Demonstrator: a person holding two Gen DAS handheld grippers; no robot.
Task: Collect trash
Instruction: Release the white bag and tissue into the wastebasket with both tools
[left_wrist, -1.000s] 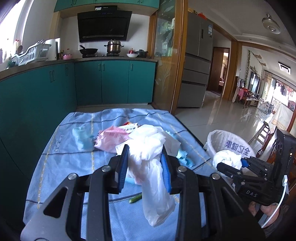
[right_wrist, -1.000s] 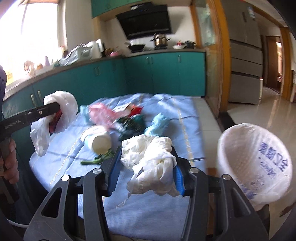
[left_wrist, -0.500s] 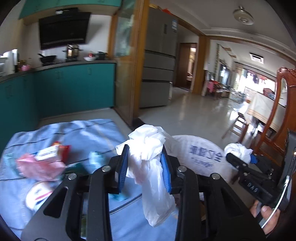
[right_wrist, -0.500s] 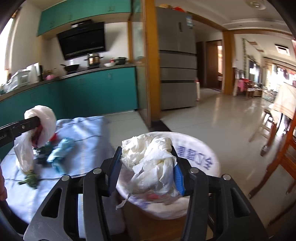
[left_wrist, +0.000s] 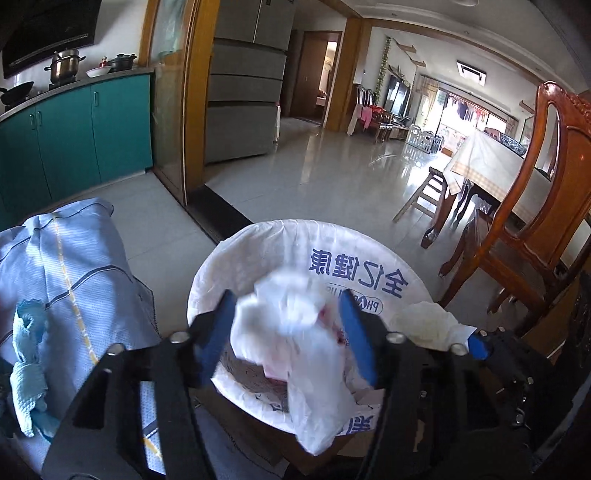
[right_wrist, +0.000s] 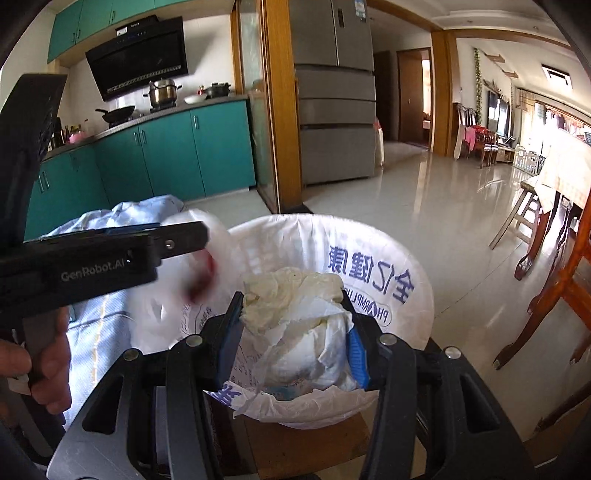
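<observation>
The left tool (left_wrist: 284, 332) is spreading over the bin (left_wrist: 369, 243), its bag (left_wrist: 306, 350) slipping free between the pads. The right tool (right_wrist: 293, 343) is pinching a wad (right_wrist: 295, 314) above the bin. The limp bag could be catching the near rim and sliding outside.

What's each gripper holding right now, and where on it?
Right gripper: crumpled white wad, squeezed at its sides. Left gripper: jaws opening, white plastic bag between them.
</observation>
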